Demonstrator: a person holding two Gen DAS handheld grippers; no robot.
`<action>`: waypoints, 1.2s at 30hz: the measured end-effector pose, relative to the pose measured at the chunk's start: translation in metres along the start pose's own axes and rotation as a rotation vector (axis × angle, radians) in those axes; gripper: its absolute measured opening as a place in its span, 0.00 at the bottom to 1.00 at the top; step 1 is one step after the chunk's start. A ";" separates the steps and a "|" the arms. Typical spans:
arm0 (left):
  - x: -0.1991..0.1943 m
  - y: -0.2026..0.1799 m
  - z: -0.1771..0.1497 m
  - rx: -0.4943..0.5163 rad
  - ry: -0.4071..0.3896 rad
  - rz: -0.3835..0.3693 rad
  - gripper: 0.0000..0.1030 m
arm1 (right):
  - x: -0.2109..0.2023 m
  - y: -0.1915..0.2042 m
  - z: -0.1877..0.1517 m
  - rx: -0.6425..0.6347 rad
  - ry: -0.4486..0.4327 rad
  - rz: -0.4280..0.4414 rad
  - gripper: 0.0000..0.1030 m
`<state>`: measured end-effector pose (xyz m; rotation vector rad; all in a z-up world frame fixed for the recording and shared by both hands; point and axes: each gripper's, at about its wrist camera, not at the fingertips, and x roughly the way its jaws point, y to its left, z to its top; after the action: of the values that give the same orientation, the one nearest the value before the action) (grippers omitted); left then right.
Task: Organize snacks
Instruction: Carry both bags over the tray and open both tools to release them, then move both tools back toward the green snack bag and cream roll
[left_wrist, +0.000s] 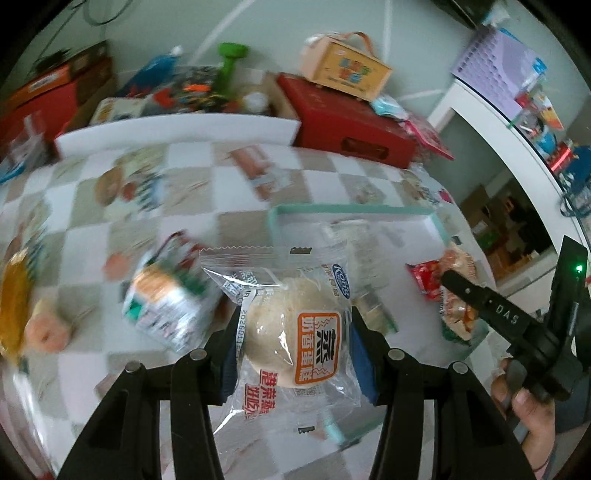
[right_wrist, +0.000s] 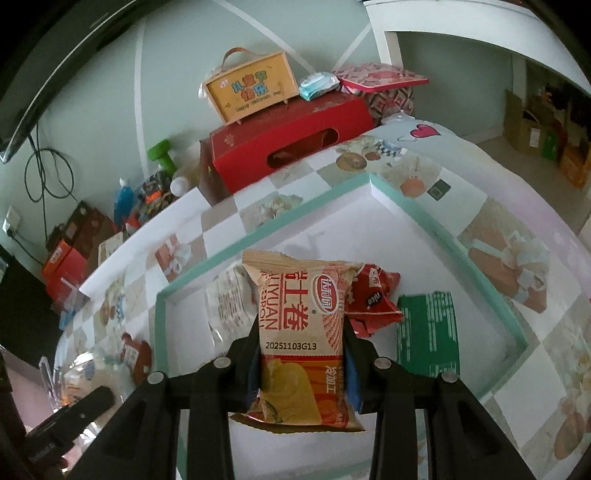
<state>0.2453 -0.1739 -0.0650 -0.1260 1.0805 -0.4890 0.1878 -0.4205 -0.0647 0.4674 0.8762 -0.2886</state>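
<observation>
Left wrist view, near to far: your left gripper (left_wrist: 293, 345) has its jaws clamped on a clear-wrapped bun packet (left_wrist: 291, 332), held above the near rim of the teal-edged white tray (left_wrist: 351, 210). Just left of it, a blurred green-and-white snack pack (left_wrist: 166, 299) lies on the checked tablecloth (left_wrist: 229, 177). To your right, your other tool appears, carrying a packet beside a red wrapper (left_wrist: 424, 280). Beyond the tray stands a red box (left_wrist: 351, 122), with a tan handled box (left_wrist: 347, 66) on top.

Right wrist view, near to far: your right gripper (right_wrist: 301, 360) has its jaws closed on a tan-and-orange egg roll packet (right_wrist: 303, 332), held upright over the tray (right_wrist: 443, 229). Inside the tray, behind the packet, lie a clear white-printed wrapper (right_wrist: 229, 299), a red snack packet (right_wrist: 373, 299) and a green packet (right_wrist: 428, 328). Whether the held packet touches the tray floor, you cannot tell. Farther back sit the red box (right_wrist: 288, 147), the tan handled box (right_wrist: 251, 86) and a green dumbbell (right_wrist: 162, 153).
</observation>
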 end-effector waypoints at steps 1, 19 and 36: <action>0.005 -0.006 0.006 0.010 0.006 -0.003 0.52 | 0.000 0.000 0.003 0.000 -0.003 -0.001 0.37; 0.079 -0.042 0.053 0.053 0.074 0.055 0.52 | 0.039 0.013 0.045 -0.087 0.014 -0.034 0.38; 0.039 -0.024 0.050 -0.006 -0.030 0.085 0.88 | 0.030 0.025 0.044 -0.132 0.011 -0.072 0.71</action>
<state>0.2960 -0.2187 -0.0646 -0.0918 1.0533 -0.4063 0.2460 -0.4227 -0.0573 0.3153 0.9176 -0.2926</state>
